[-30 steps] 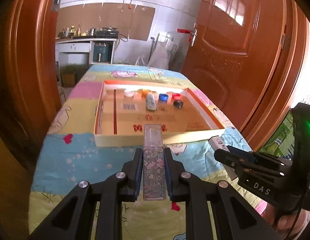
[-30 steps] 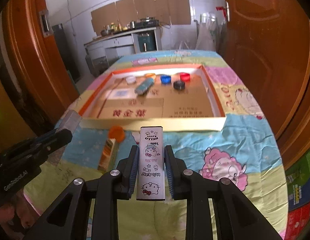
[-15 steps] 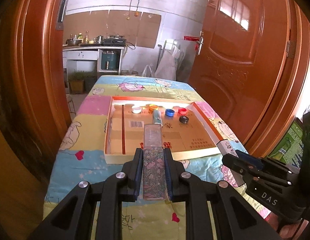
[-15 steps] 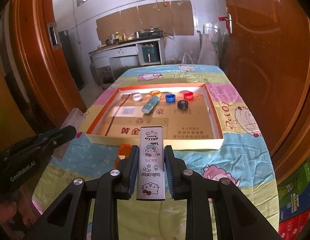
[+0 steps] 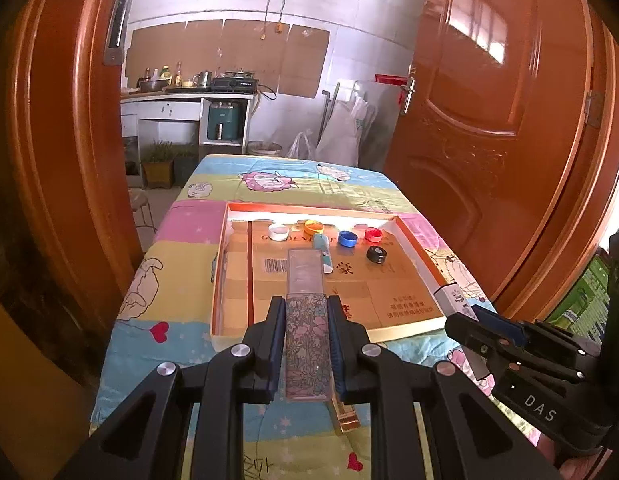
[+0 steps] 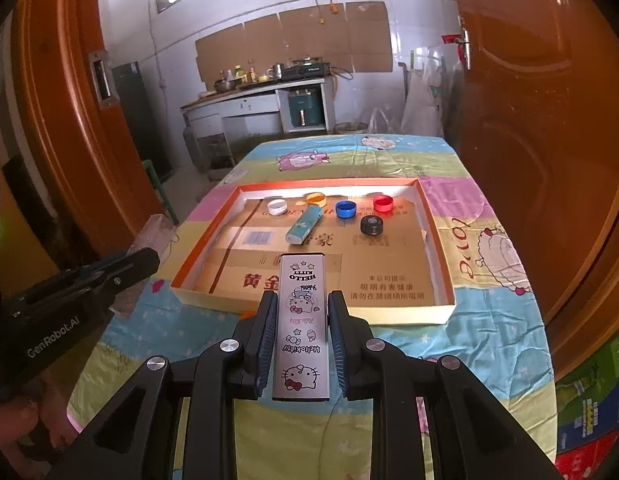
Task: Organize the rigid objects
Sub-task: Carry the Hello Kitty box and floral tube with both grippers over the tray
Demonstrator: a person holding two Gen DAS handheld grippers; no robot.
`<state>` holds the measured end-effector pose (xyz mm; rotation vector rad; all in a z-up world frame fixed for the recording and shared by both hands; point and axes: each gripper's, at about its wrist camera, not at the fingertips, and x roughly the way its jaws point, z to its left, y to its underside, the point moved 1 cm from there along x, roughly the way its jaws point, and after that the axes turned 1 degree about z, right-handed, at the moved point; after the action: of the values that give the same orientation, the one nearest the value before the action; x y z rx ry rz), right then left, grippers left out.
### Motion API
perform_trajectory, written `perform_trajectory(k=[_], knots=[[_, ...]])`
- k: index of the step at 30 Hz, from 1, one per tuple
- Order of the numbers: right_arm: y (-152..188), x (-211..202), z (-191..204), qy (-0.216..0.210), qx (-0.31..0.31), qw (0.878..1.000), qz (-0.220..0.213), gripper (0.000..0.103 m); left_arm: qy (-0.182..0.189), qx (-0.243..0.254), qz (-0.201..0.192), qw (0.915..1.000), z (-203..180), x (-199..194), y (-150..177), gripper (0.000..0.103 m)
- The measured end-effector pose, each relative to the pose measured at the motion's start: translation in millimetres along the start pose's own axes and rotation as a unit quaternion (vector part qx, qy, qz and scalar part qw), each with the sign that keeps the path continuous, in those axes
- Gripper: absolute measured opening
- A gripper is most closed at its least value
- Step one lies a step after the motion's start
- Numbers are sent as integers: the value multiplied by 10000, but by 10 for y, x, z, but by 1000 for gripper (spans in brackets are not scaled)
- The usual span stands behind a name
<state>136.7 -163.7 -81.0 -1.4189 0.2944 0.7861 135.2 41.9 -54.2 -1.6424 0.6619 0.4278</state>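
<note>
My left gripper (image 5: 307,308) is shut on a flat floral-patterned case with a clear end (image 5: 307,320), held above the near end of the table. My right gripper (image 6: 302,304) is shut on a white Hello Kitty case (image 6: 302,324), also held above the table's near end. Ahead lies a shallow cardboard tray (image 6: 439,236) with an orange rim. In it are white (image 6: 277,207), orange (image 6: 315,199), blue (image 6: 345,209), red (image 6: 383,203) and black (image 6: 372,225) bottle caps and a light blue tube (image 6: 303,230). The right gripper also shows in the left wrist view (image 5: 461,320).
The table carries a cartoon-print cloth (image 6: 497,320). An orange-capped item (image 5: 347,420) lies on the cloth under my left gripper, mostly hidden. Wooden doors stand on both sides (image 5: 489,120). A kitchen counter (image 5: 181,100) is at the far wall.
Both grippers have risen and drawn back from the tray, each still holding its case. The tray now looks farther away and more of the room shows.
</note>
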Motion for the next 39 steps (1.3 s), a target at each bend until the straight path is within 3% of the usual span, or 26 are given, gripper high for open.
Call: perform_trajectory(k=[39], knots=[[-614, 802, -241, -102, 164, 9996, 203, 26, -92, -167, 436, 9989, 164, 917, -456, 21]])
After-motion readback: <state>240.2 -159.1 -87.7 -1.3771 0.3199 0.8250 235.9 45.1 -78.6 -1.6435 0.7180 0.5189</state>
